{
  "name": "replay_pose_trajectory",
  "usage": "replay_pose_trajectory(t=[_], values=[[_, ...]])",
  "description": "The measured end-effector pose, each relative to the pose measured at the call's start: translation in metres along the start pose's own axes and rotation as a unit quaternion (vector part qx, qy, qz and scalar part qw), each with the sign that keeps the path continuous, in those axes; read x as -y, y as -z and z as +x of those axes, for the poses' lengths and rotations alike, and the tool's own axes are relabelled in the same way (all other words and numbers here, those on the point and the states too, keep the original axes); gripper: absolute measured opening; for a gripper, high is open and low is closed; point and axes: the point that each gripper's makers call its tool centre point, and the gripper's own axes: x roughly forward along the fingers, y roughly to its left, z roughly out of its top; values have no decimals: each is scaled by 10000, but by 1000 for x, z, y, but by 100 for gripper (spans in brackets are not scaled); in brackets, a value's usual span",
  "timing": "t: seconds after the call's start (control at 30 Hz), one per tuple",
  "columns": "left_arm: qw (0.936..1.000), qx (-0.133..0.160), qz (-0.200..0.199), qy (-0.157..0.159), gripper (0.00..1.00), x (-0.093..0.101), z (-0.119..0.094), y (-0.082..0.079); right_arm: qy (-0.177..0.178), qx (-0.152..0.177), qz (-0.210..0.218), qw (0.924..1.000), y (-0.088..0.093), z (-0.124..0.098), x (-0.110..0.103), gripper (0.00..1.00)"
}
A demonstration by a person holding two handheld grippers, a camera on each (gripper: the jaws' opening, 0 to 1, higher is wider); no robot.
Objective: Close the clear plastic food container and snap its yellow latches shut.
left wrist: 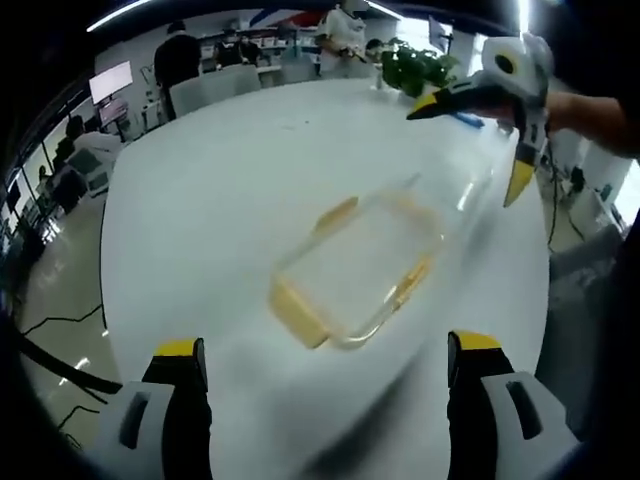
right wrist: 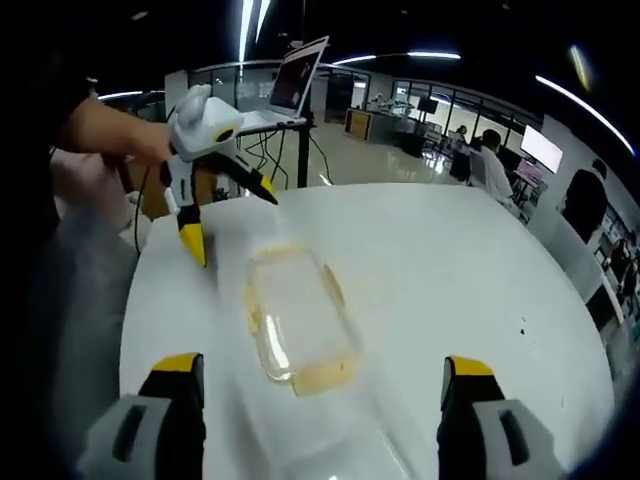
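The counter (left wrist: 220,200) is plain white. The food container (left wrist: 355,270) is clear plastic with yellow latches (left wrist: 298,312). Both grippers, left (right wrist: 222,165) and right (left wrist: 495,110), are white-bodied with black jaws tipped yellow.

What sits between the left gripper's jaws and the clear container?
Nothing: the left gripper view shows bare white table between the left gripper and the container.

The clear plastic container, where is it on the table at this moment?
The container lies near the middle of the white table, between the two grippers. In the left gripper view, it sits ahead of the open left gripper.
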Motion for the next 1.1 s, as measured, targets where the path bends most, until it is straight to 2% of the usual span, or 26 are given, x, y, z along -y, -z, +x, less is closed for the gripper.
replay_pose_trajectory(t=[0.17,0.23,0.3,0.47,0.63,0.77,1.0,1.1], values=[[9999,-66,128,93,99,-1,6,1,-82,8,-47,10000,-3,6,1,99],[9995,-160,287,-19,99,-6,10,3,-150,-17,-42,9999,-4,10,0,99],[9991,-203,373,52,99,-6,14,5,-221,9,-76,9997,-7,13,-4,99],[9978,-284,574,183,99,-8,22,10,-358,-175,-345,9986,-2,24,-12,99],[9967,-203,678,401,99,-10,23,12,-426,-227,-405,9980,-2,31,-15,99],[9940,-122,962,498,99,-8,25,12,-471,-265,-387,9978,0,37,-14,99],[9878,-249,1349,735,99,0,35,20,-573,-511,-590,9953,10,50,-19,97],[9843,-216,1520,870,99,7,38,18,-608,-591,-685,9940,12,53,-20,95]])
